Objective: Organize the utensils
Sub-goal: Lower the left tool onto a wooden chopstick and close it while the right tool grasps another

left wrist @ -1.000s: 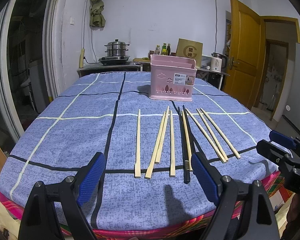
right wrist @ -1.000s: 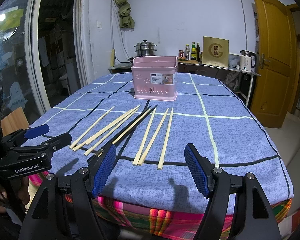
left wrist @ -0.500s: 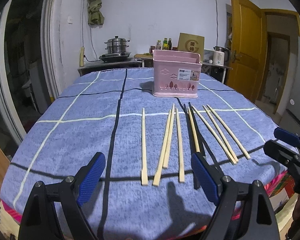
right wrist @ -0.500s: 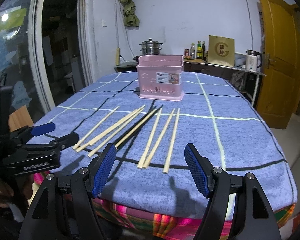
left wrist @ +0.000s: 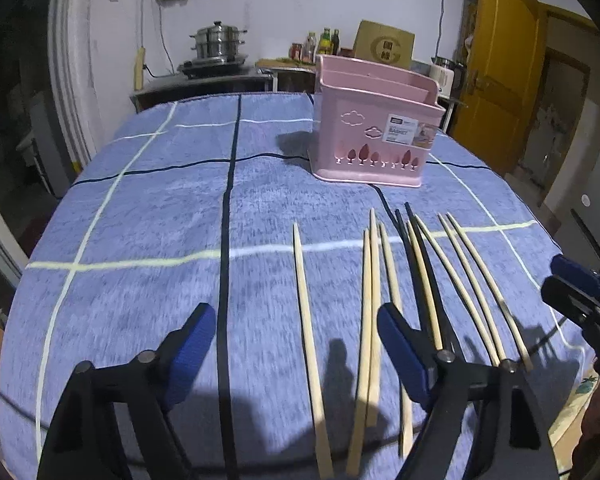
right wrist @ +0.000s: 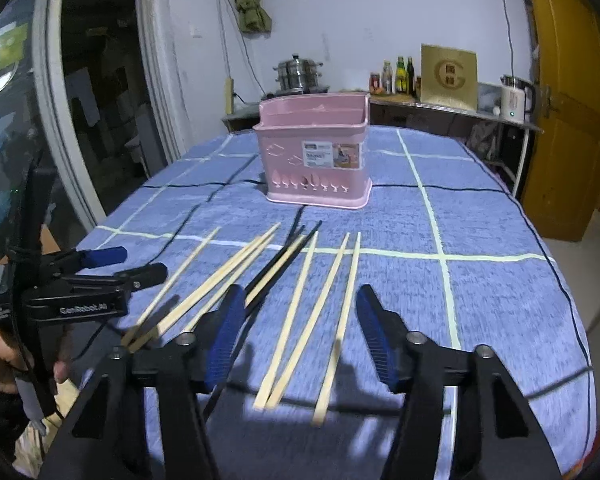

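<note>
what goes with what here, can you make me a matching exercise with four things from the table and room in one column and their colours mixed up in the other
Things:
1. utensil basket
2. tablecloth
3. door
4. steamer pot

Colours:
A. silver metal
B. blue with dark and pale lines
C. pink
D. yellow-orange

Pairs: 1-C, 2-B, 3-D, 4-A

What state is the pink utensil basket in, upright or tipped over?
Upright. The pink basket stands flat on the blue cloth, open top up, and no chopsticks stick out above its rim; its inside is hidden.
</note>
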`<state>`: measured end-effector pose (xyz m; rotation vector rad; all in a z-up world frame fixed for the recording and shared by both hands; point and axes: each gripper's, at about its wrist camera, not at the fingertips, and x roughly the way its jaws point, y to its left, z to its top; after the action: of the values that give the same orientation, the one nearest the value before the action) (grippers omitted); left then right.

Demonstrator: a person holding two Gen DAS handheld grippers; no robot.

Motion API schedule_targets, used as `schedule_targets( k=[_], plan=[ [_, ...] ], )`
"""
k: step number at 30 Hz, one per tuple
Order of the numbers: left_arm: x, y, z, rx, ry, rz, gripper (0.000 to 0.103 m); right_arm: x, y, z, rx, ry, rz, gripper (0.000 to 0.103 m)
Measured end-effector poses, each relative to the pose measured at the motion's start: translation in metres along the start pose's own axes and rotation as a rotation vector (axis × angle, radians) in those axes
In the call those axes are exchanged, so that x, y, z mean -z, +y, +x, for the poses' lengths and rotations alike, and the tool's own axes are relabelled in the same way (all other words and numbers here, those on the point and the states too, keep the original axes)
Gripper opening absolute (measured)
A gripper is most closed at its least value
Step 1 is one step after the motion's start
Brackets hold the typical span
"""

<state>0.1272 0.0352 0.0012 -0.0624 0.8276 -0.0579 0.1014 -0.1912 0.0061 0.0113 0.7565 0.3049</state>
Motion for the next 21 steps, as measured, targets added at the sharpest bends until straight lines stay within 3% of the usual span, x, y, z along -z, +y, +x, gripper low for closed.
schedule_targets(
  k=[3,7,15,21],
  plan=[
    [-0.012,0.002,0.015,-0.003,0.031,0.012,0.069,-0.011,-0.004,0.021,-0.006,0.048,0.001,0.038],
    [-0.022,0.003,0.036,-0.001,0.071,0.014,0.06,-0.022,-0.003,0.05,-0.018,0.119,-0.018,0.029],
    [-0.029,0.0,0.062,-0.006,0.118,0.051,0.046,-0.031,-0.001,0.098,-0.027,0.232,-0.042,0.022],
    [-0.032,-0.003,0.069,-0.026,0.128,0.077,0.043,-0.034,-0.002,0.116,-0.022,0.279,-0.041,0.021]
  ],
)
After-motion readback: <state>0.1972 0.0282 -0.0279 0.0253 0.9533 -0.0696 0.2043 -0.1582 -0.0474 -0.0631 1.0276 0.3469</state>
